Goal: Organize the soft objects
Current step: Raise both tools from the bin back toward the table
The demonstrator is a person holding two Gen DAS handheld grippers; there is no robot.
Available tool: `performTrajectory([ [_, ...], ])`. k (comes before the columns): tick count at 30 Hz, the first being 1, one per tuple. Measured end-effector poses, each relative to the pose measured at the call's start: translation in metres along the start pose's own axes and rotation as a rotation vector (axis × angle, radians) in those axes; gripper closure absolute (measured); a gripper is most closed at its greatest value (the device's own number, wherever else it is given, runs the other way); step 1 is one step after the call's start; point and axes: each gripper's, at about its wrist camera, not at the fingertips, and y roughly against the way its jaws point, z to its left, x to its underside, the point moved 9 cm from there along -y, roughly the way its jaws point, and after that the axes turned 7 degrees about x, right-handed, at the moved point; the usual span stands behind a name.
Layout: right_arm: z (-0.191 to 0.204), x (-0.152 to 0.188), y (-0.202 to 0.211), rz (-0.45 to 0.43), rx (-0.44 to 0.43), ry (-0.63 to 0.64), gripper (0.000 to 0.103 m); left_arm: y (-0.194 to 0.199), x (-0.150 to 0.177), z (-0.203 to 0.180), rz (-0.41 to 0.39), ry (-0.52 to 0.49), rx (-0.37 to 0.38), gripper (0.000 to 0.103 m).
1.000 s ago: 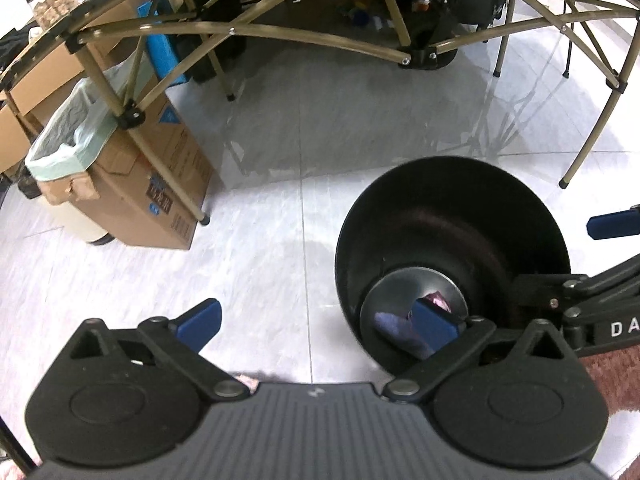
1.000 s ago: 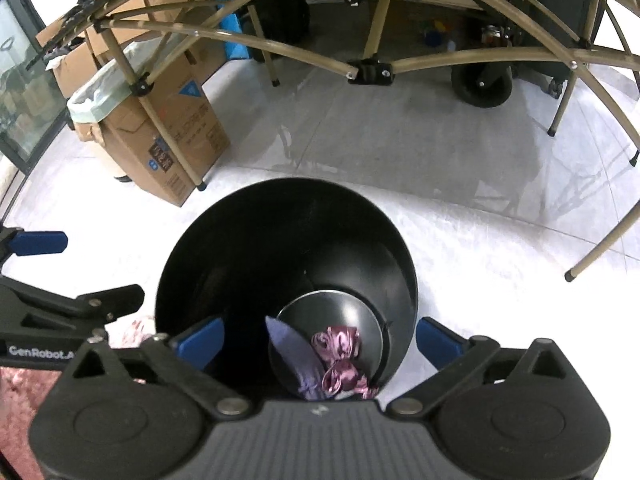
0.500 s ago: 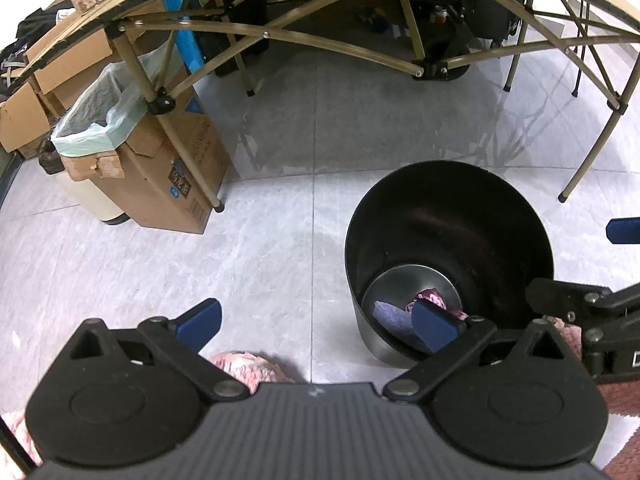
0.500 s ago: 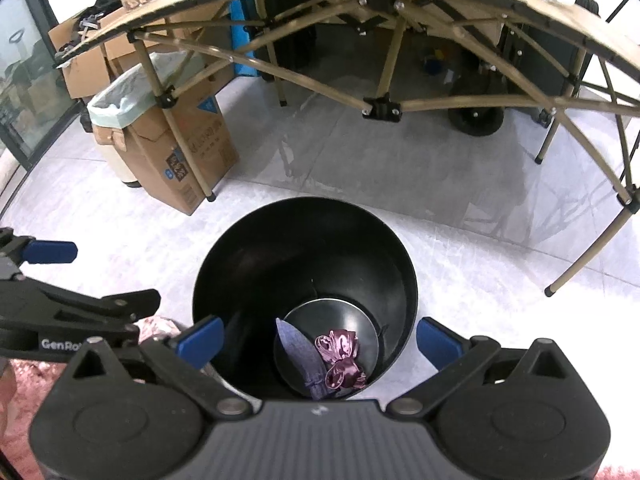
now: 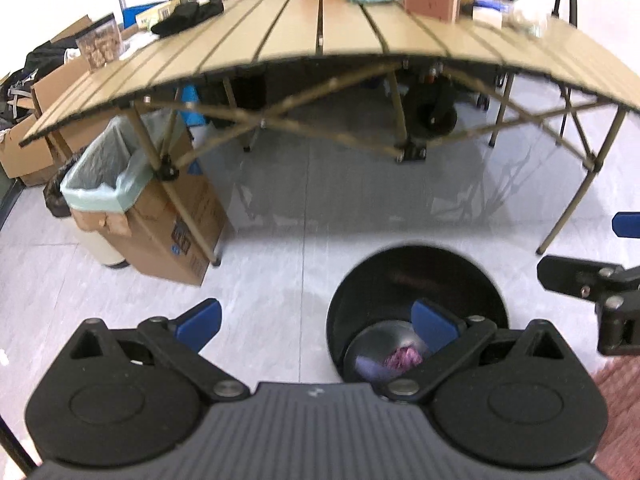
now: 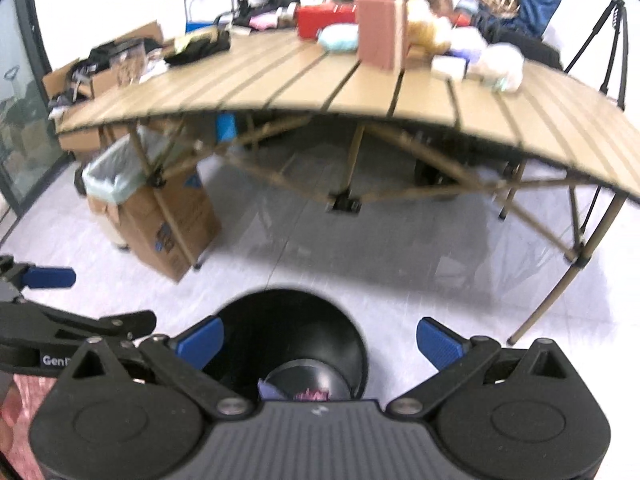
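Both my jaws stand wide and empty above the black bin (image 5: 416,280), which holds a purple cloth (image 5: 370,366) and pink fabric (image 5: 402,358); soft items (image 6: 496,62) at the tabletop's far edge look unsorted.

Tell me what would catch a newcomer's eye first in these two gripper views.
Probably the black bin on the pale floor just ahead of both grippers, with a pink soft item and a lavender one at its bottom. Behind it stands the tan slatted table, cluttered along its far edge with a red box and pale soft things. Both the left gripper and right gripper have their blue fingers spread, holding nothing.
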Motion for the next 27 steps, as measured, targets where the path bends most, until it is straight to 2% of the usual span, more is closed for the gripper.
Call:
performTrajectory([
  [19,-0.059,-0.153,0.028,-0.371,0.027,-0.141,0.0,0.025,-0.162,-0.012,-0.299,0.104,0.059,0.0],
  [27,-0.064,-0.206,0.003,-0.463,0.011,-0.153,0.0,0.016,-0.224,0.003,-0.393,0.175,0.049,0.0],
])
